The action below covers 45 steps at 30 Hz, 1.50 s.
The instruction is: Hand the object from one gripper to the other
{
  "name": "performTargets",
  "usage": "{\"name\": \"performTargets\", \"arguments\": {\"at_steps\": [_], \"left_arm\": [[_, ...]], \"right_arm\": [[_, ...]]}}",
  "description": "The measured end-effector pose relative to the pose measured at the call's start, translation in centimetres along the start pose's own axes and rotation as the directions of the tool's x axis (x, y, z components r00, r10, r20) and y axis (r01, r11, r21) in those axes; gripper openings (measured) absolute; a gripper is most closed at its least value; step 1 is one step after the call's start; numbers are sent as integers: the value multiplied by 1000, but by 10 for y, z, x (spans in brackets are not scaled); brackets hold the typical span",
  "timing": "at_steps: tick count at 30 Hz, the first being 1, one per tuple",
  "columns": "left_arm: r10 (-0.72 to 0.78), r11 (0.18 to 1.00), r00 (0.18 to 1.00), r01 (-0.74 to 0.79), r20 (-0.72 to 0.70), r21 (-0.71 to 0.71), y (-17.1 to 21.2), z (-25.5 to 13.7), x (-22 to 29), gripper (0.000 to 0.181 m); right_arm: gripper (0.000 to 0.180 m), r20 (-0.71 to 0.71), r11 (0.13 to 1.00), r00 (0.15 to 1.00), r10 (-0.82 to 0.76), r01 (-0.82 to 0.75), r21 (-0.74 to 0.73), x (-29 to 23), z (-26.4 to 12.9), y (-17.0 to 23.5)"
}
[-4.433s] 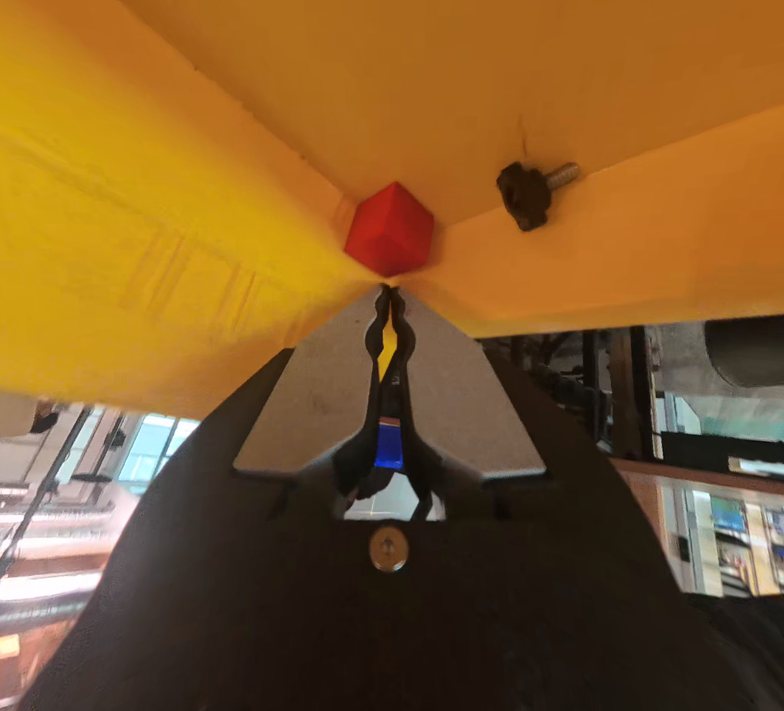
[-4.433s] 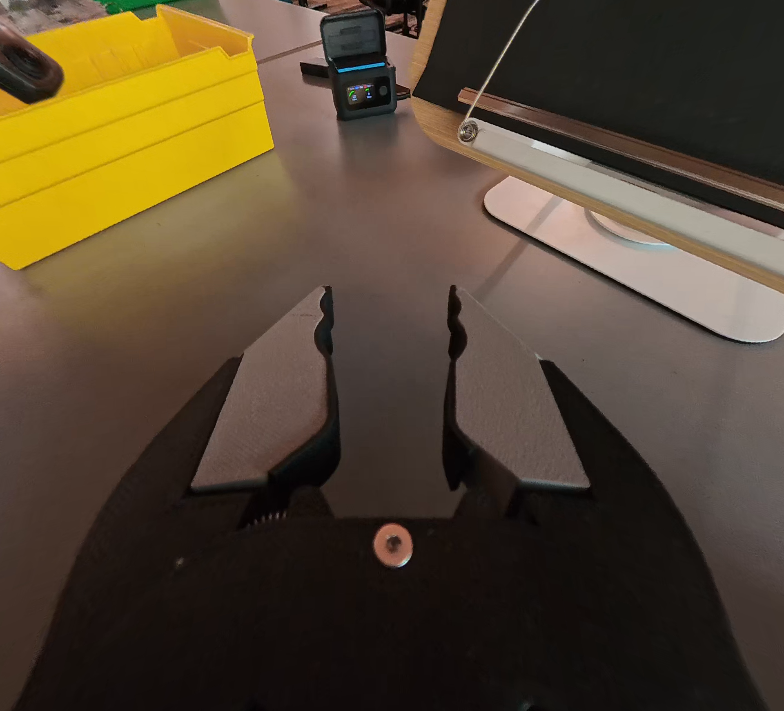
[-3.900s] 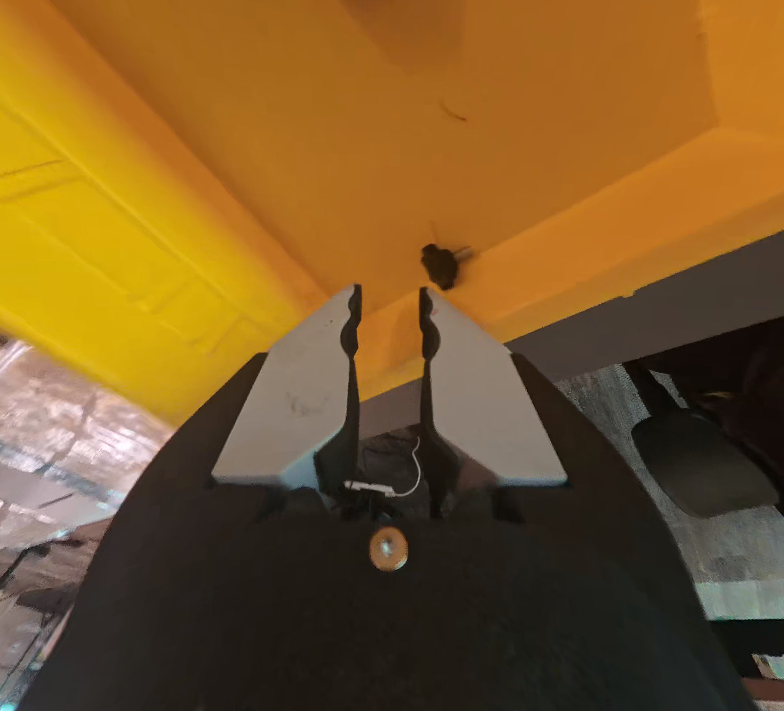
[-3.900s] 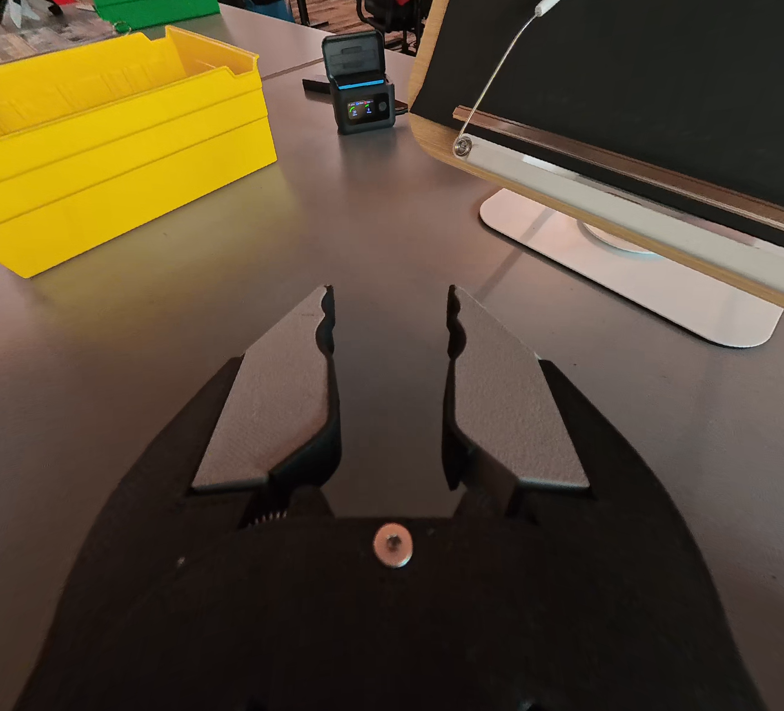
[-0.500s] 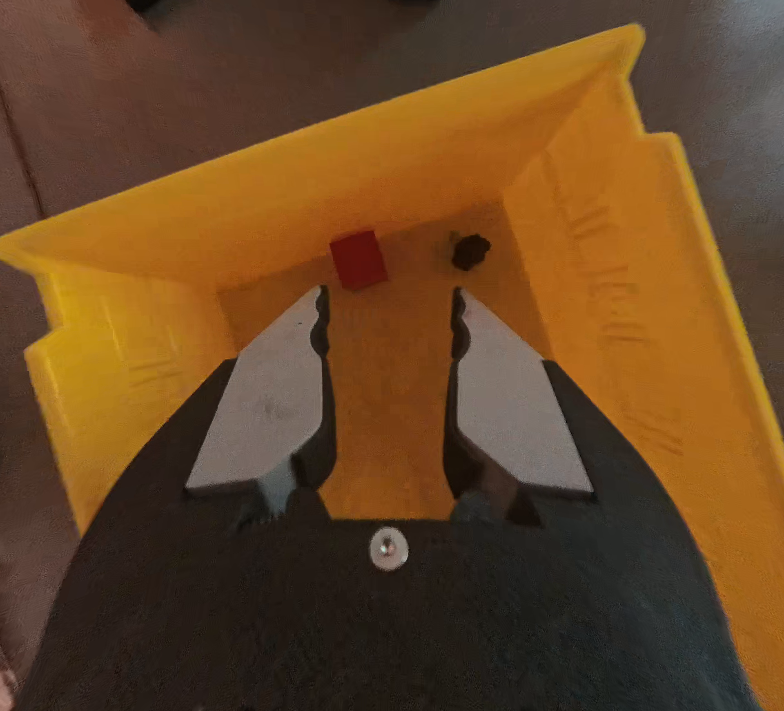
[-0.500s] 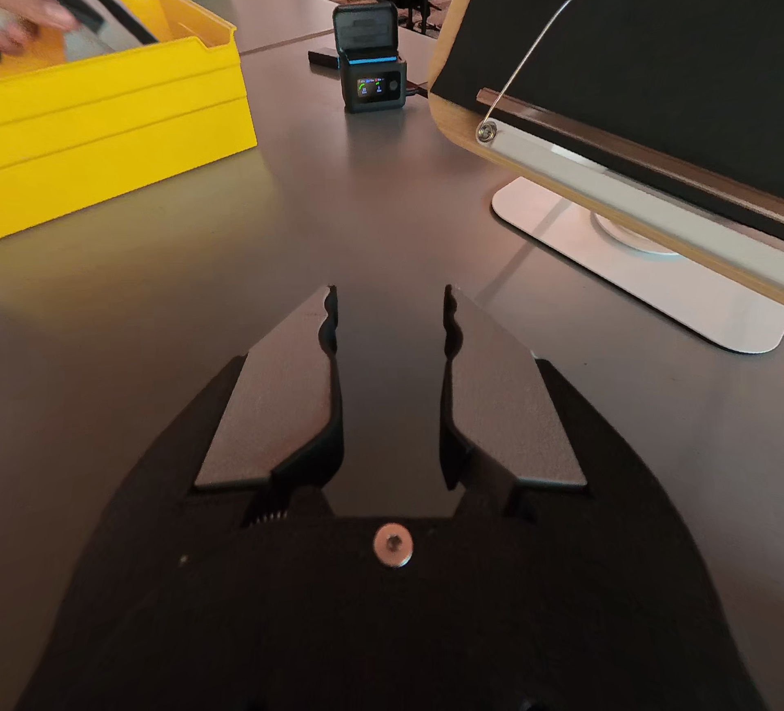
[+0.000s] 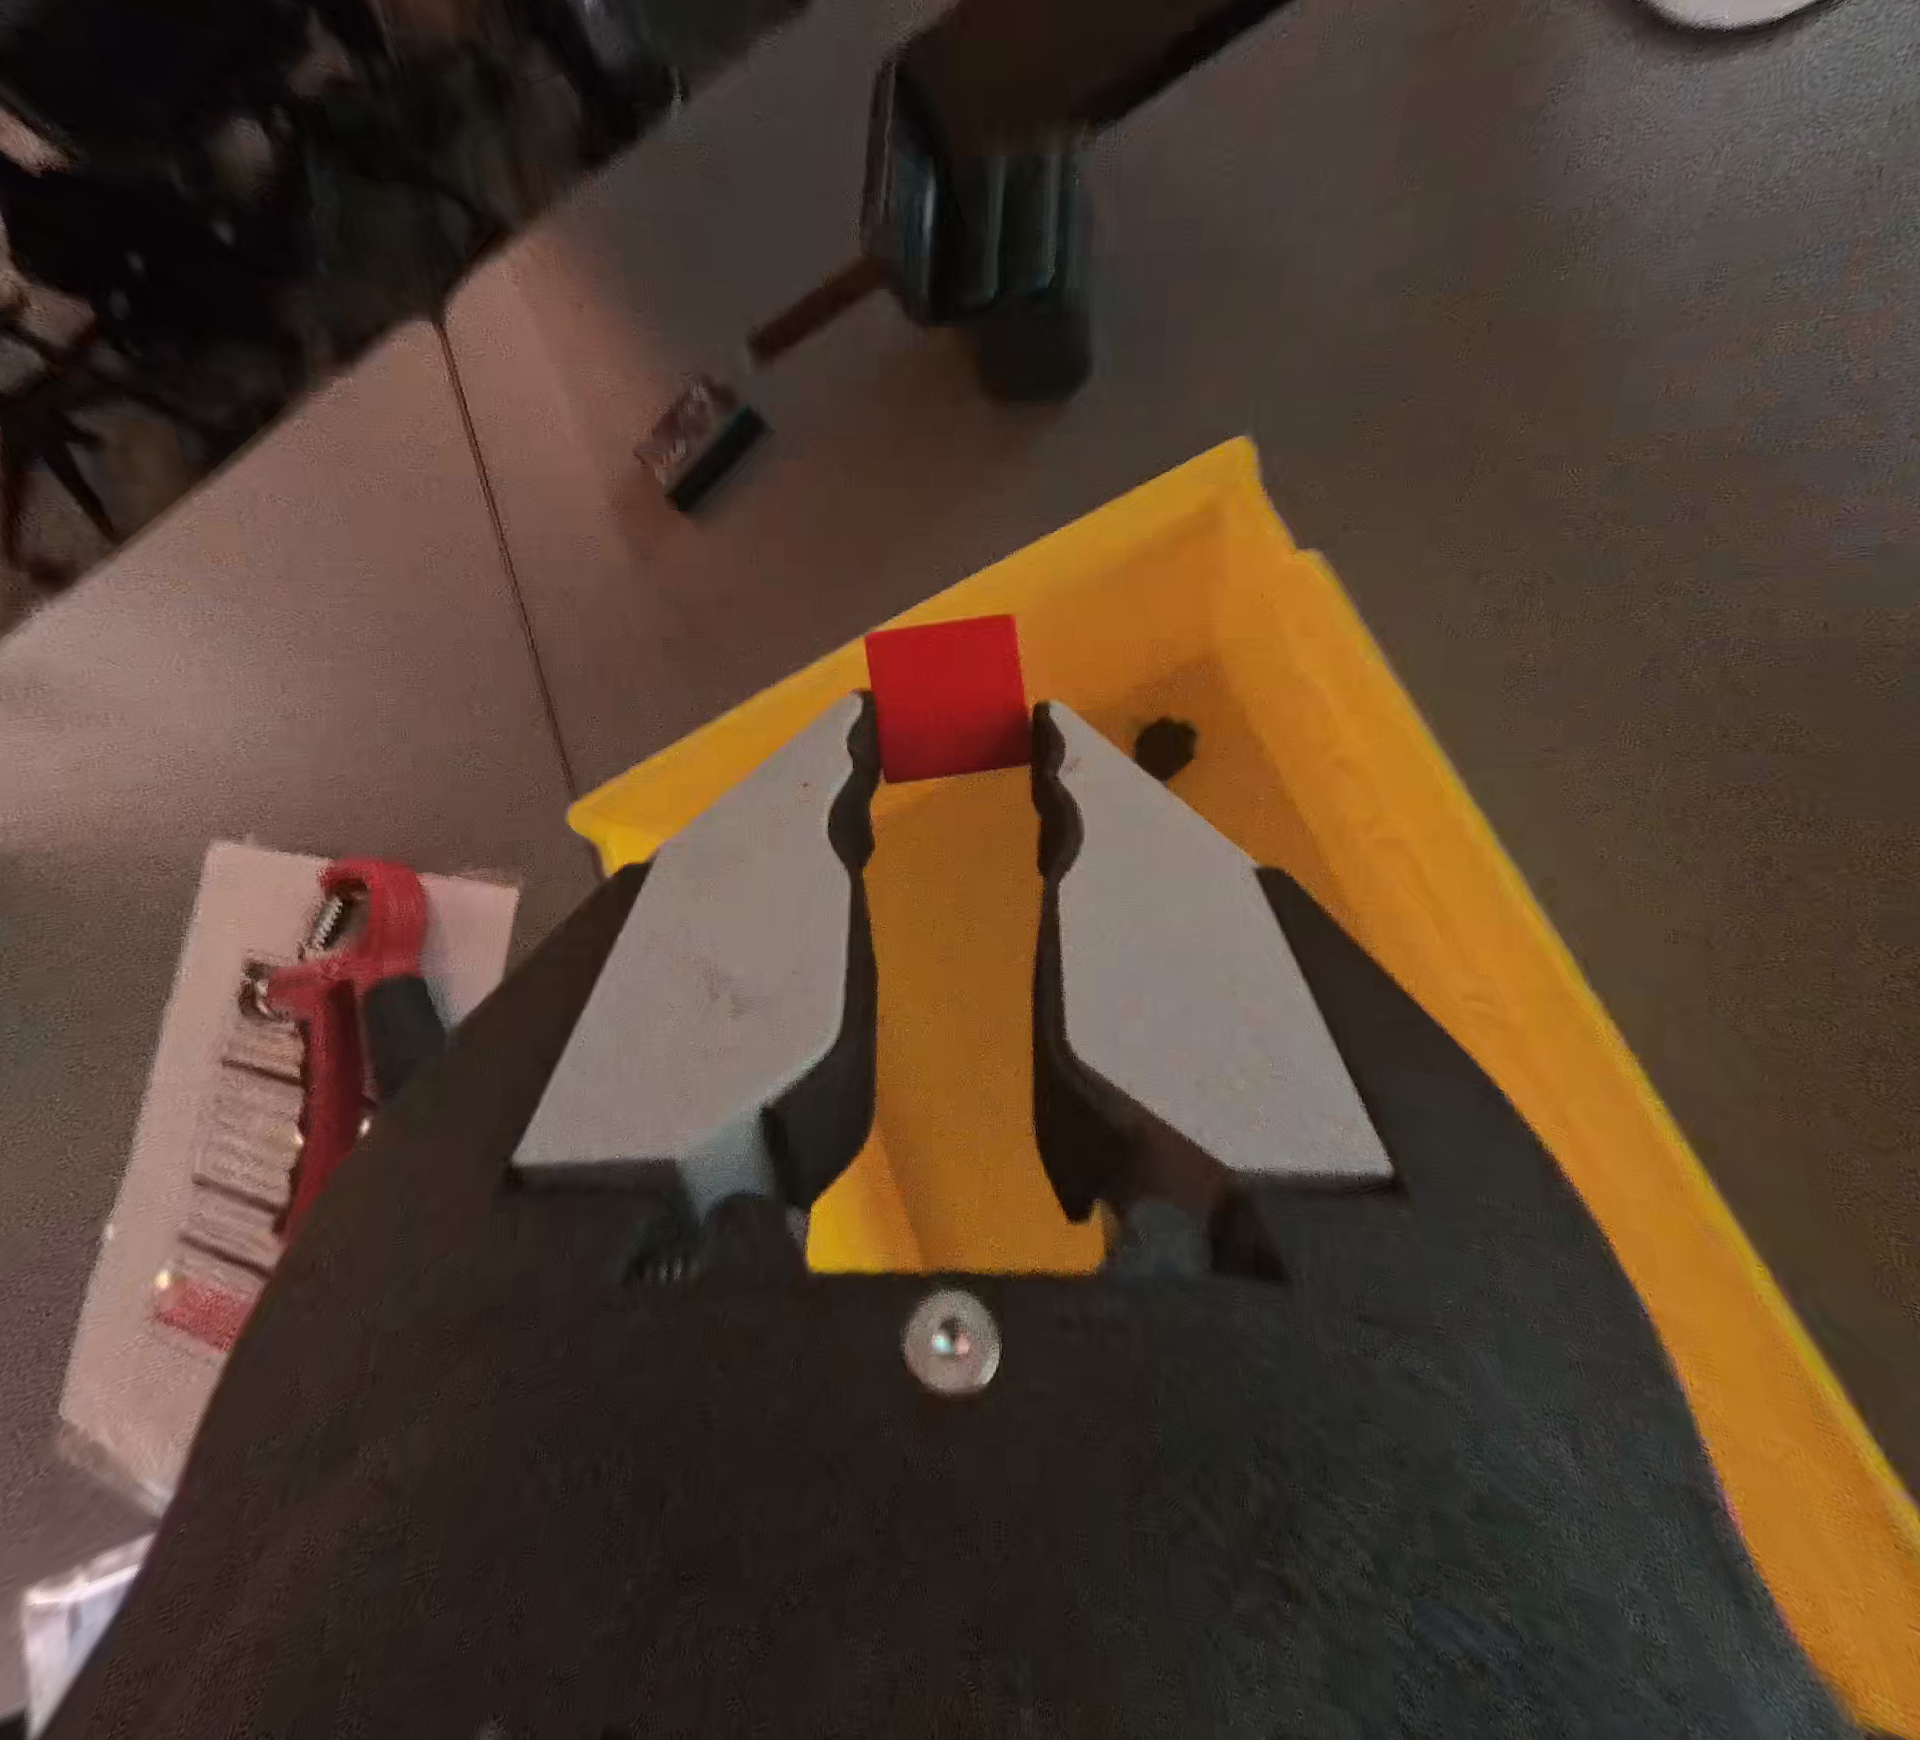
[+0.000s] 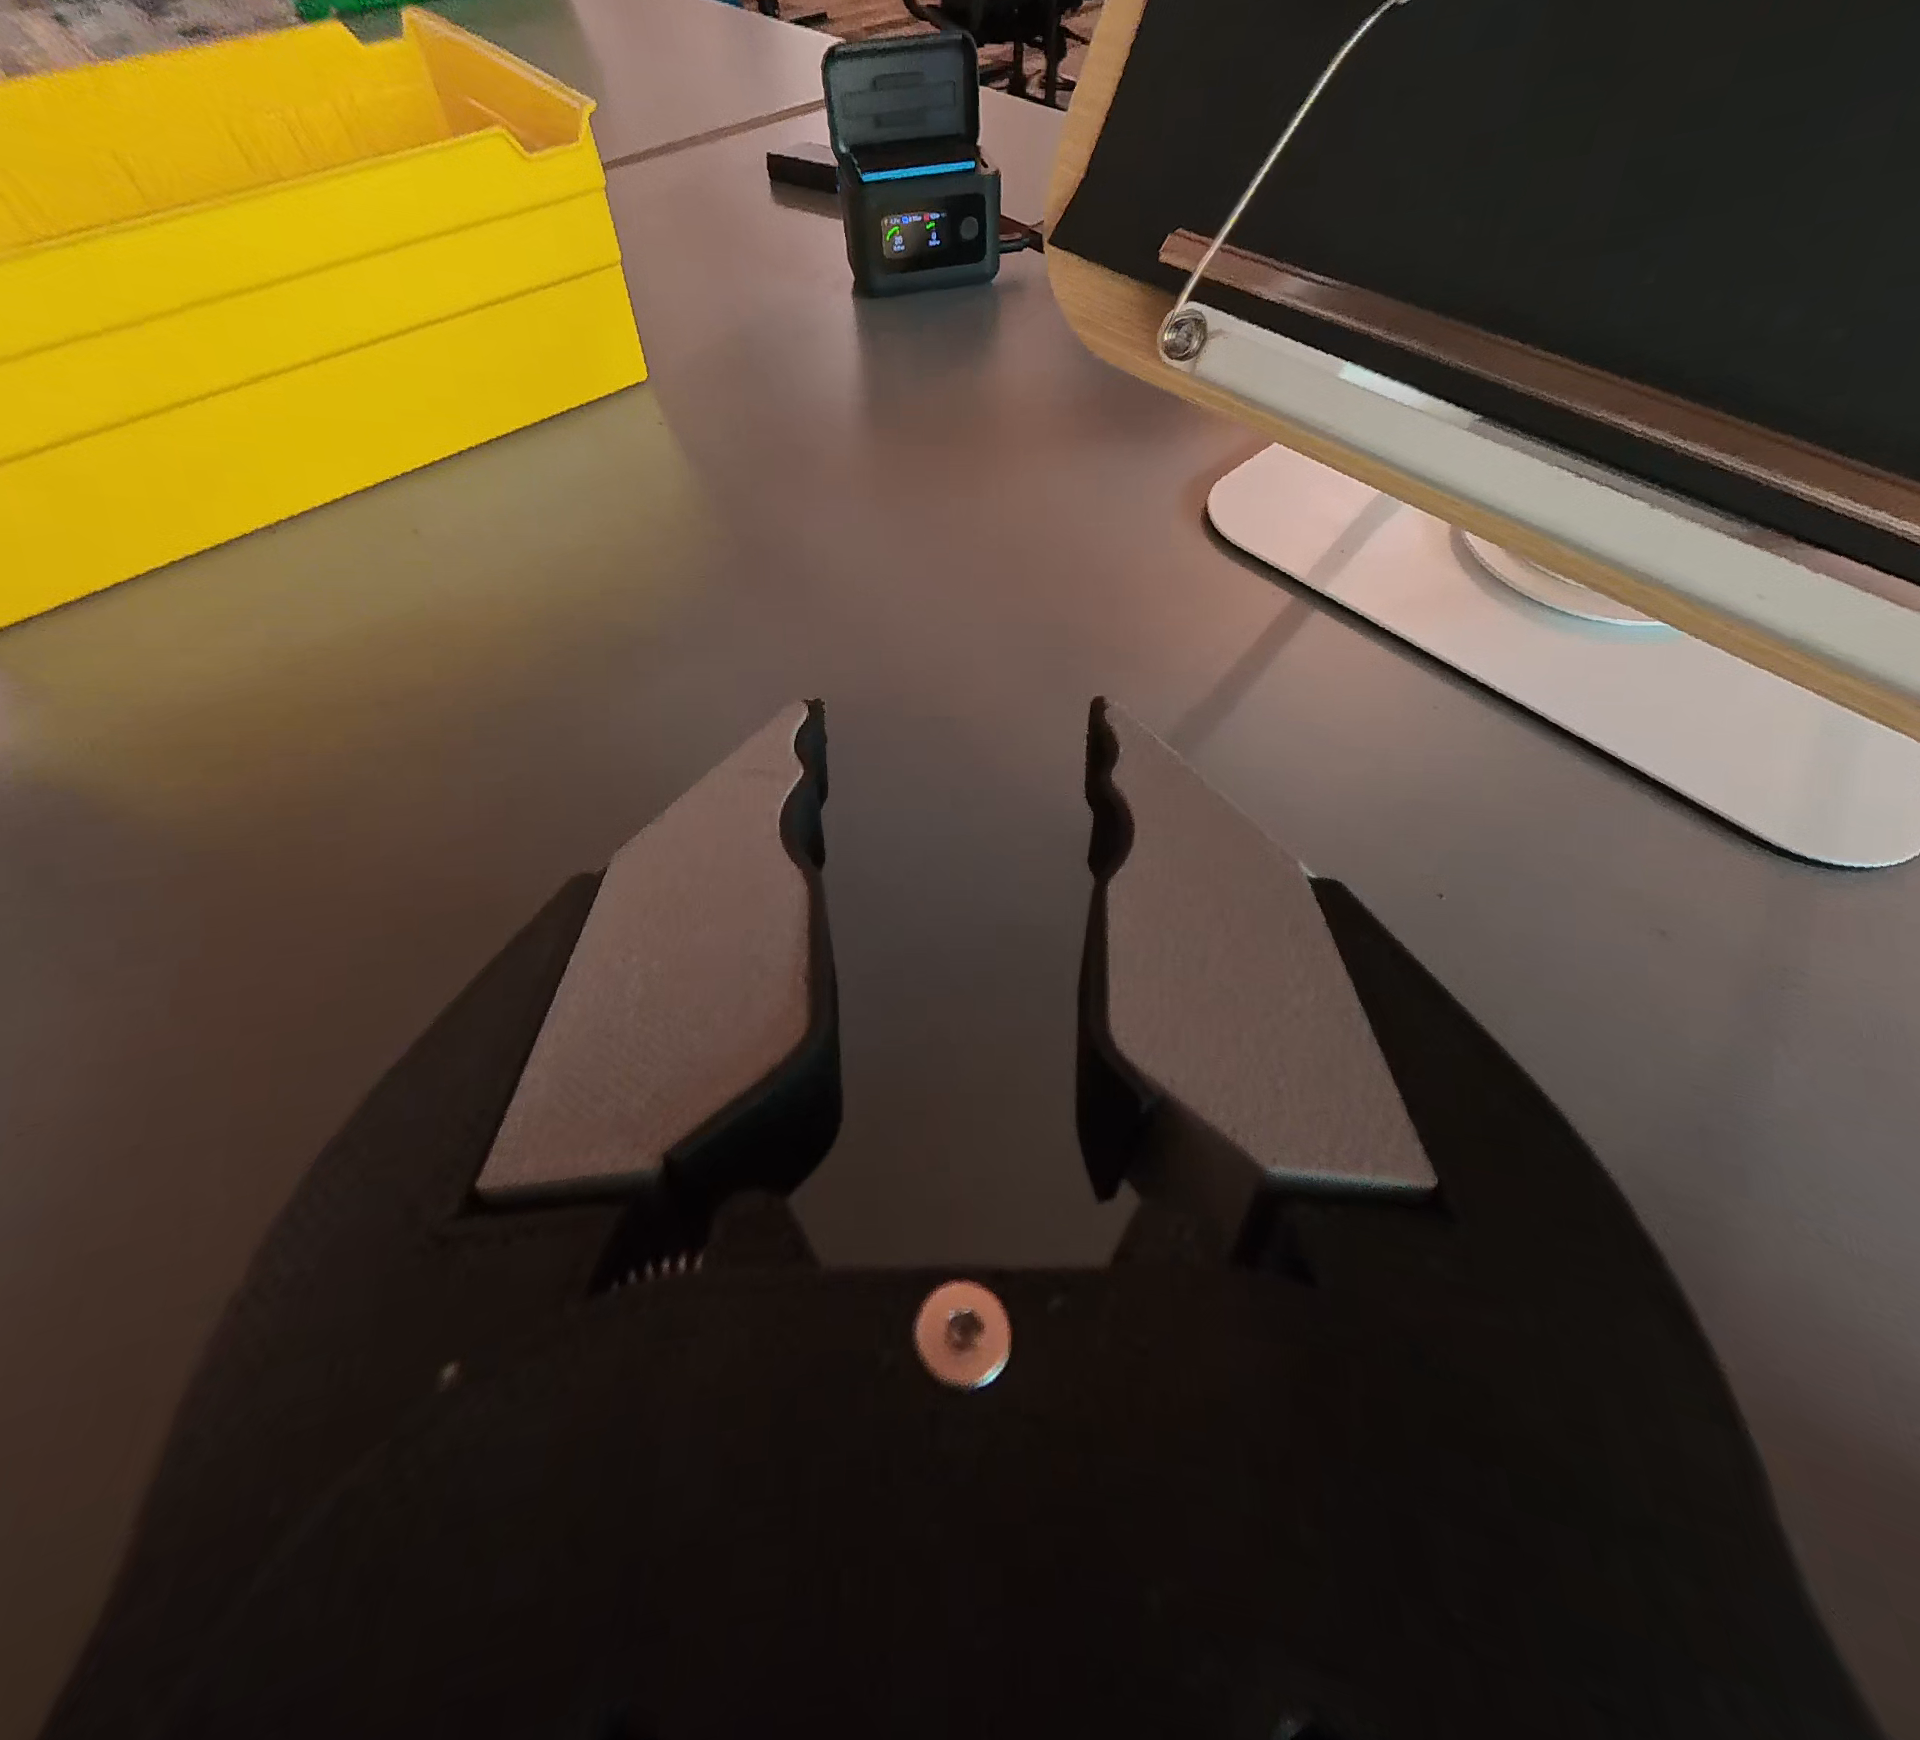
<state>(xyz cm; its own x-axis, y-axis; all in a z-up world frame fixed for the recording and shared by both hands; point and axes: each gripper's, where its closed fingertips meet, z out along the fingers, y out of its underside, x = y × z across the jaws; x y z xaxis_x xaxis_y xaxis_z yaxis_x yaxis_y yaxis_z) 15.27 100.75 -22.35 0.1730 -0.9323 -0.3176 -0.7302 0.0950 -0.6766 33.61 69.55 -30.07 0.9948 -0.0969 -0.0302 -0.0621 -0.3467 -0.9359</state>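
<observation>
- Since half a second back: red cube (image 7: pixel 948 698) up off the floor of the yellow bin (image 7: pixel 1351 755), now pinched at the very tips of the left gripper (image 7: pixel 948 729), above the bin's far wall.
- Black knob (image 7: pixel 1164 743) left down in the bin's far corner.
- Right gripper (image 8: pixel 951 734) parked low over the grey table (image 8: pixel 935 495), to the right of the bin, empty, fingers moderately apart.
- Shallow tip-only hold: likely slip or twist during the carry out of the bin.
- Fast swing, judging by blur: possible drop back into the bin.
- Receiving gap only slightly wider than the cube: risk of knocking it loose on entry.
</observation>
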Motion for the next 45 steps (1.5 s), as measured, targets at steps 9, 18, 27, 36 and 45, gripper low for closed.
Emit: {"name": "performTargets", "arguments": {"at_steps": [9, 18, 27, 36, 45], "left_arm": [[345, 840, 917, -207, -199, 501, -99, -69, 230, 25], [266, 851, 889, -35, -372, 525, -110, 56, 322, 25], [334, 810, 885, -94, -324, 578, -102, 68, 318, 26], [331, 780, 887, -64, -323, 623, -108, 62, 310, 25], [545, 551, 815, -171, -198, 817, -117, 27, 342, 25]], "right_arm": [[49, 22, 995, 998, 52, -54, 82, 10, -13, -13], [57, 31, 968, 986, 164, -167, 188, 40, -34, -23], [58, 84, 987, 990, 117, -125, 103, 25, -8, -9], [55, 253, 984, 968, 9, -53, 171, -10, -16, -21], [51, 327, 973, 942, 72, -138, 184, -24, -19, -30]]}}
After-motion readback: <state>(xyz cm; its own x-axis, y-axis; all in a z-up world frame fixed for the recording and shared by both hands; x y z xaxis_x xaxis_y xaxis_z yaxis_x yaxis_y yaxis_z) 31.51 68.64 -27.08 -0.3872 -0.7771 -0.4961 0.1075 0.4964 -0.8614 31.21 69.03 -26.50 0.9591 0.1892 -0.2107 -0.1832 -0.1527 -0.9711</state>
